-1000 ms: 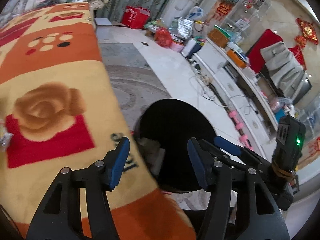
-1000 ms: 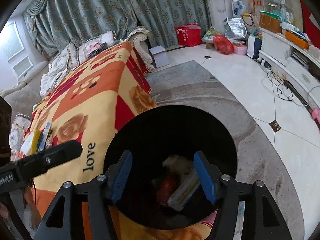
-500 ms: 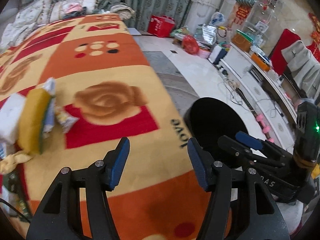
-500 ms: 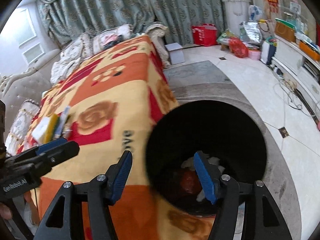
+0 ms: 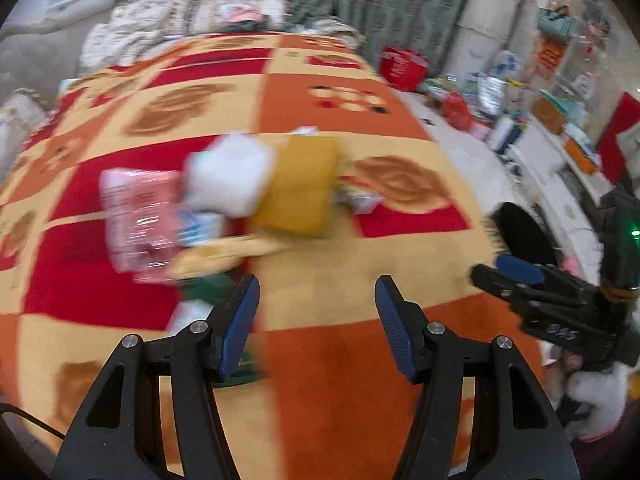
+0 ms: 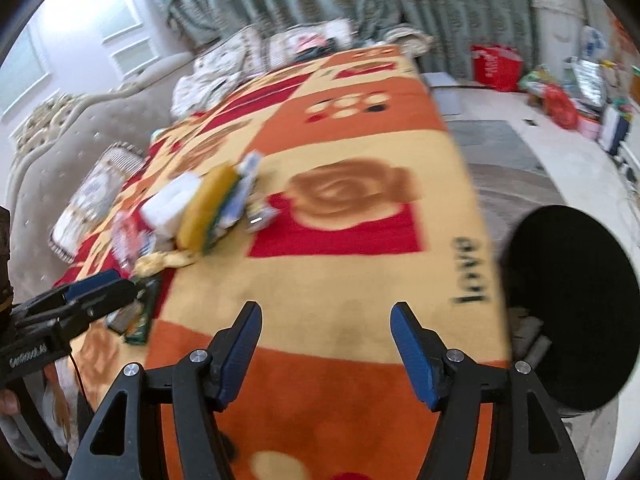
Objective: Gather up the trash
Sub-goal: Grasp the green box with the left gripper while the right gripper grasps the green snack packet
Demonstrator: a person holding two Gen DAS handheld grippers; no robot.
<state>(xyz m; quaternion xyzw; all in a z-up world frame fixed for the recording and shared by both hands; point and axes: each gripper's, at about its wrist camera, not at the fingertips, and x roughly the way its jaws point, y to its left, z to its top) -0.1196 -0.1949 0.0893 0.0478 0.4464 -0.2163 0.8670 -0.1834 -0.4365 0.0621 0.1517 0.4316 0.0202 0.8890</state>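
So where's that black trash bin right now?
The black trash bin stands on the floor at the right of the right wrist view, beside the blanket edge printed "love".

orange patterned blanket [image 5: 340, 92] carries a trash pile: yellow sponge [image 5: 298, 186], white packet [image 5: 230, 178], pink wrapper [image 5: 138, 216].

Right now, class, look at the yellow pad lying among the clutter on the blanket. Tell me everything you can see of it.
The yellow pad is a thick, soft-looking rectangular block, mustard yellow, sponge-like, with a thin green layer along its underside in the right wrist view. It lies on the patterned blanket, one side propped up, touching a white block and overlapping small wrappers. Motion blur hides finer texture. Neither claw touches it.
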